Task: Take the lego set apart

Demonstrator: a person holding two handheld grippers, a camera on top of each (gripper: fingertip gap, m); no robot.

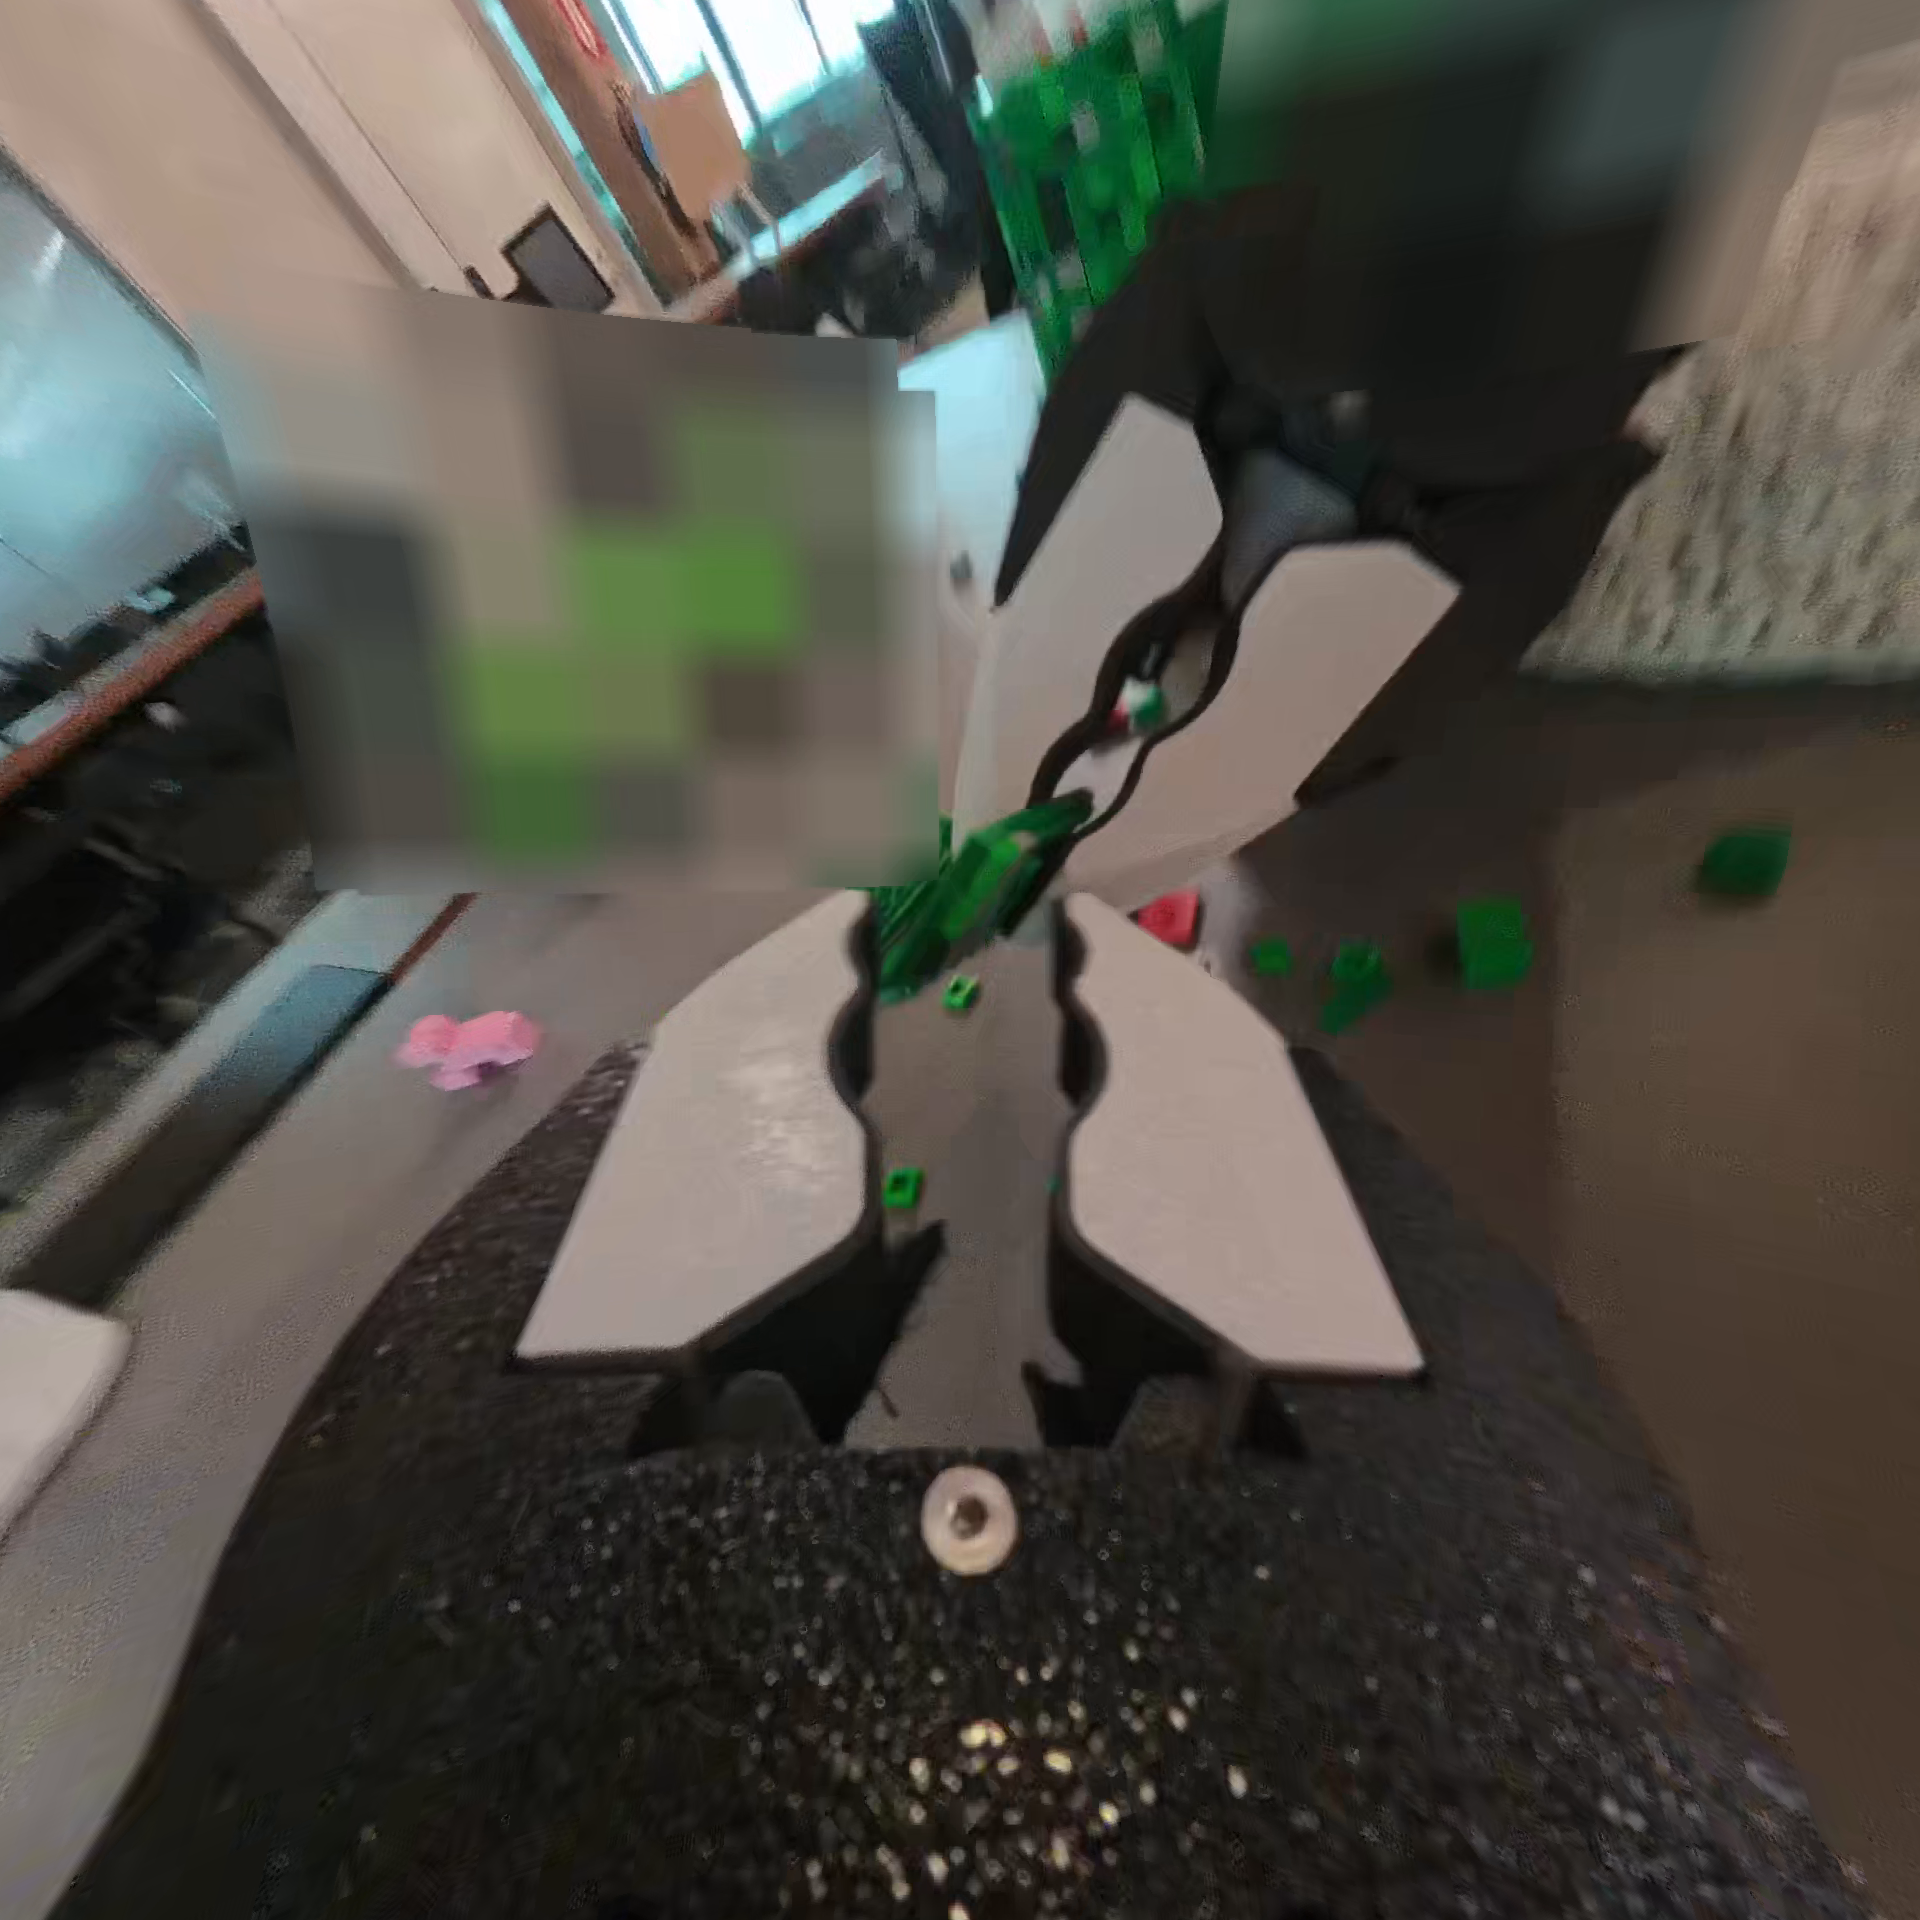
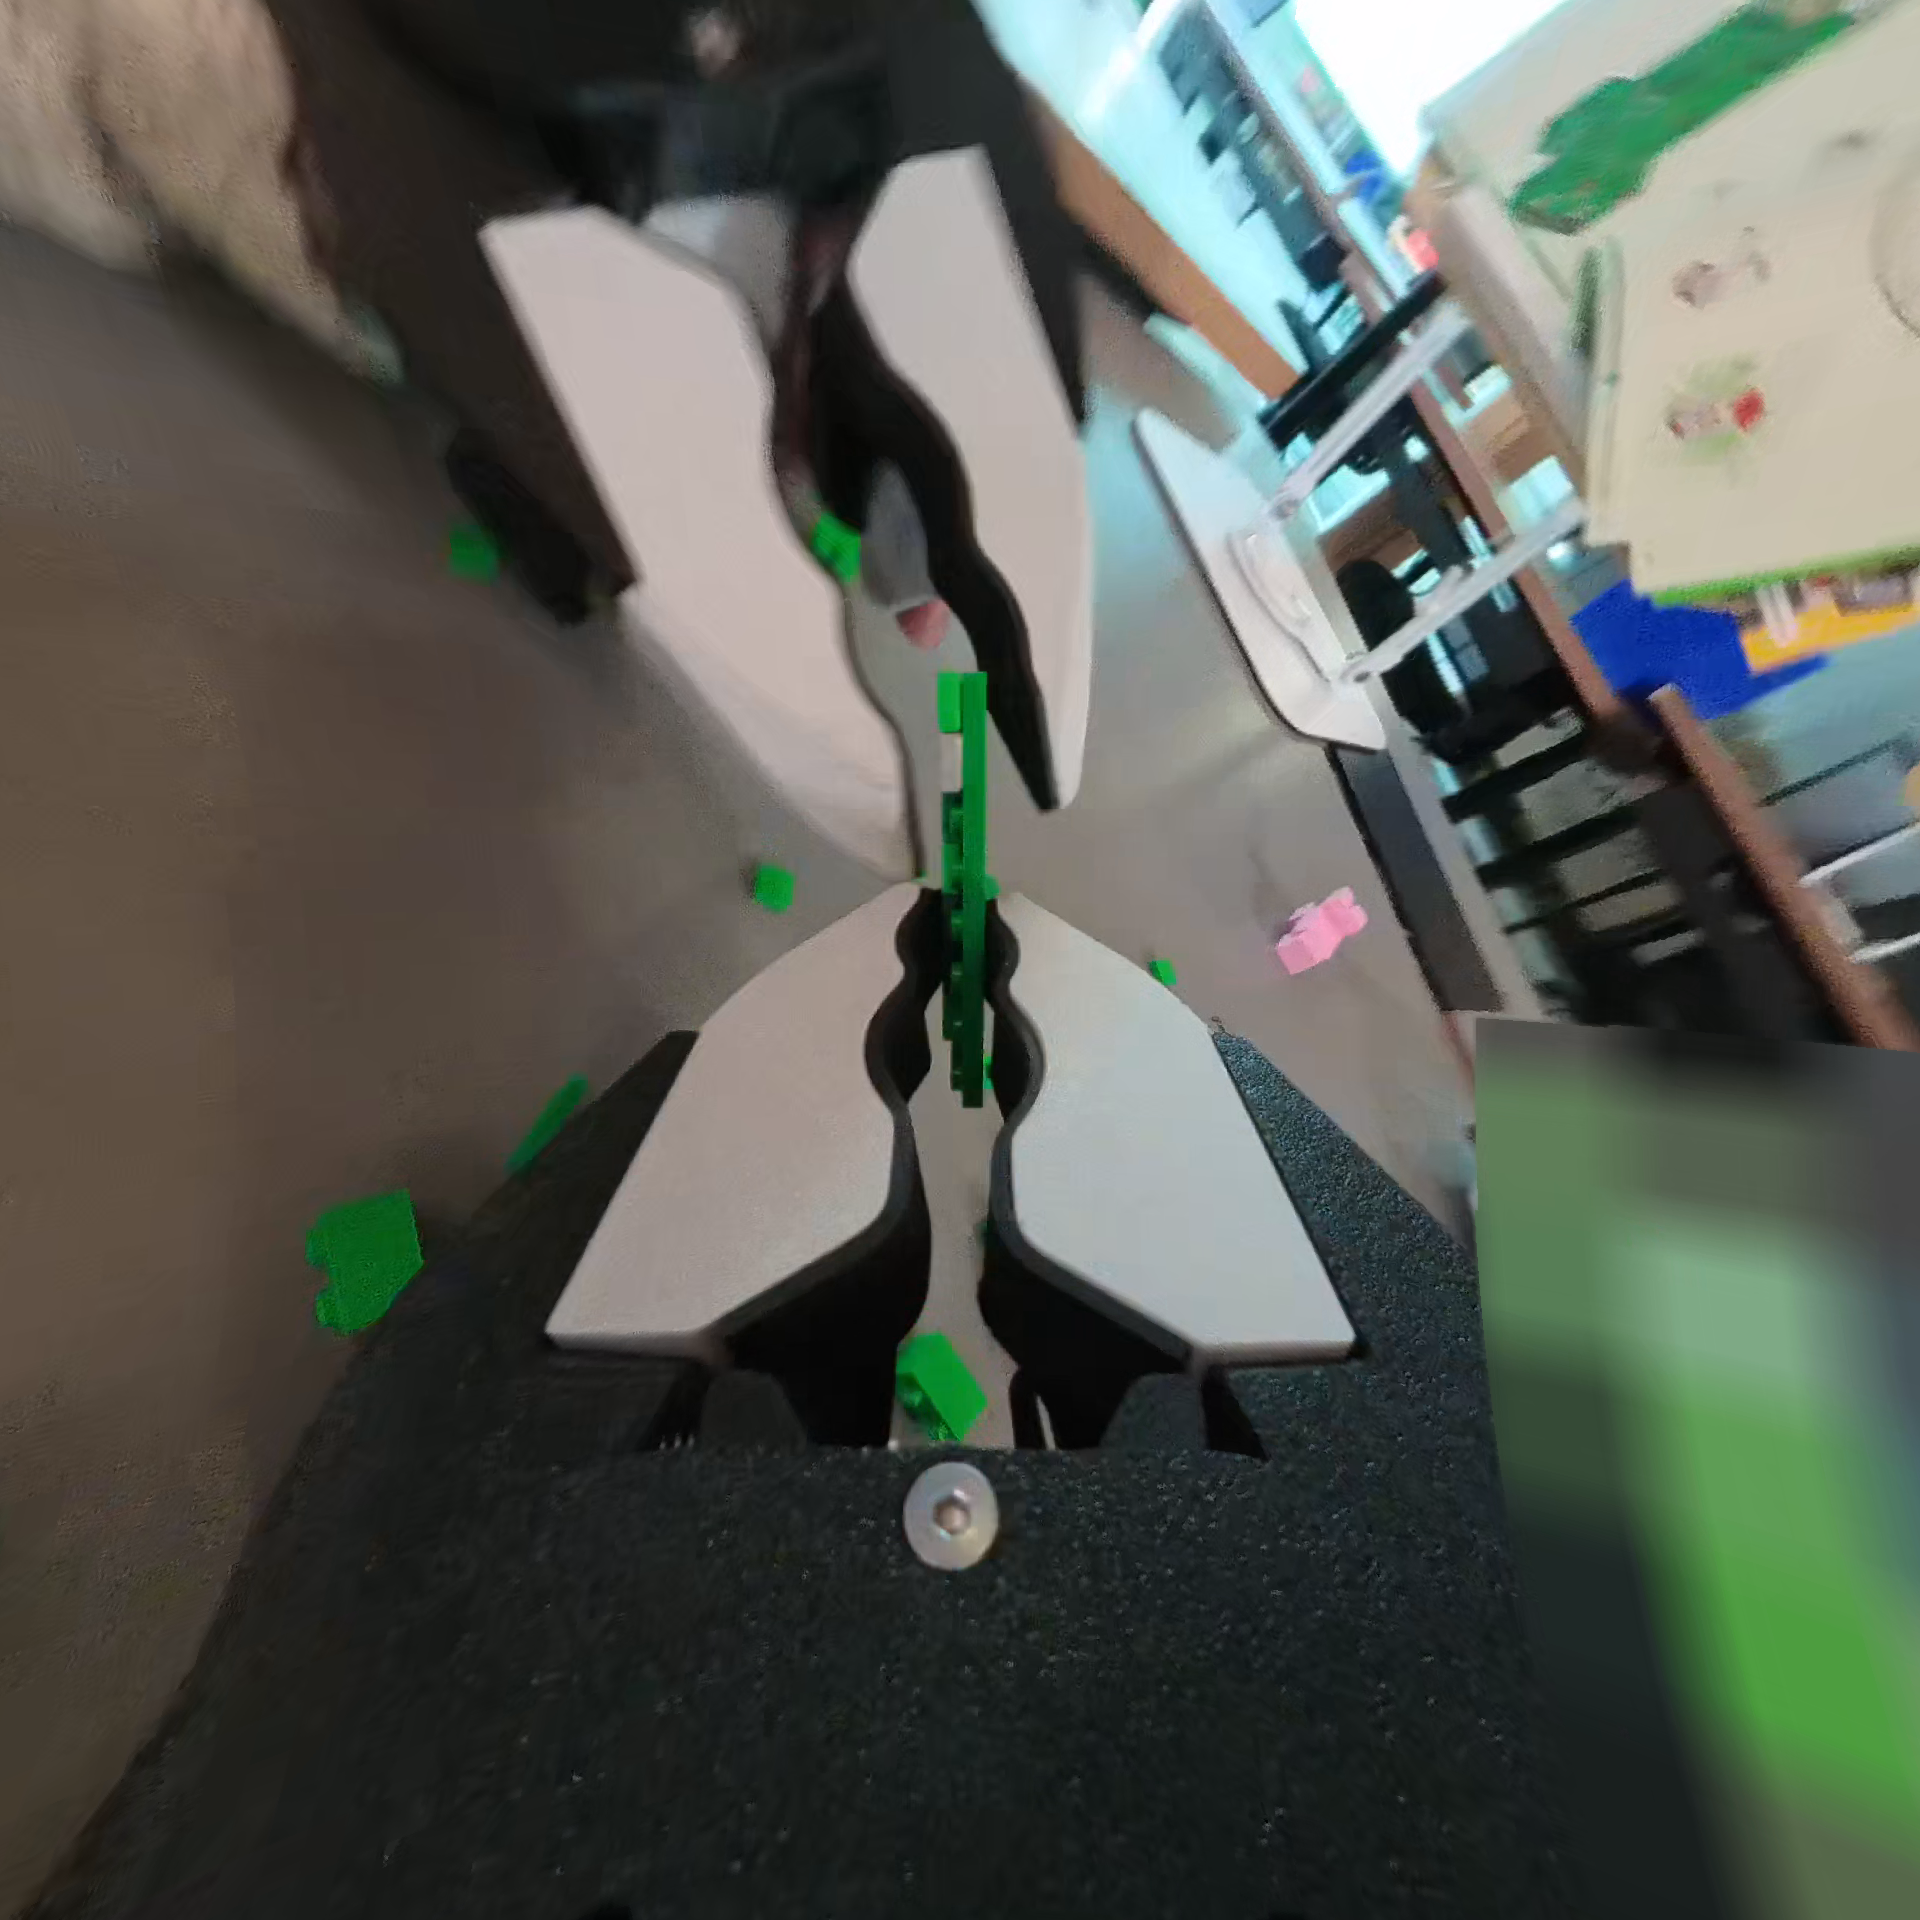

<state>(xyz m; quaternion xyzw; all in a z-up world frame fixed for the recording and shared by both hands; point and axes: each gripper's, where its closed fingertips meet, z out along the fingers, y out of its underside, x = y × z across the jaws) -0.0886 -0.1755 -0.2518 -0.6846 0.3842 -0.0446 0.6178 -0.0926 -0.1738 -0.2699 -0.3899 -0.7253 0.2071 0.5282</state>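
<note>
- Gripping the green lego plate assembly edge-on, the right gripper has its jaws pinched narrow around the plate, which stands upright between the wavy inner edges.
- Up beyond it, the left gripper reaches in from the far side; the top of the plate sits between its 2 fingers, and I cannot tell whether they touch it.
- From the left wrist view, the left gripper has its jaws held wide, with bare table showing through the gap.
- Same view: the right gripper comes down from above, tips closed on the green assembly, which hangs tilted just past the left fingertips.
- Loose green bricks are scattered on the table: a bigger block, another farther right, and smaller bits between.
- 1 tiny green piece lies between the left fingers, a second nearer the tips.
- A red brick sits just beside the right finger of the left gripper.
- A pink piece lies well apart on the left; it shows in the right wrist view too.
- Everything is smeared by blur, so finer detail is unreadable.
</note>
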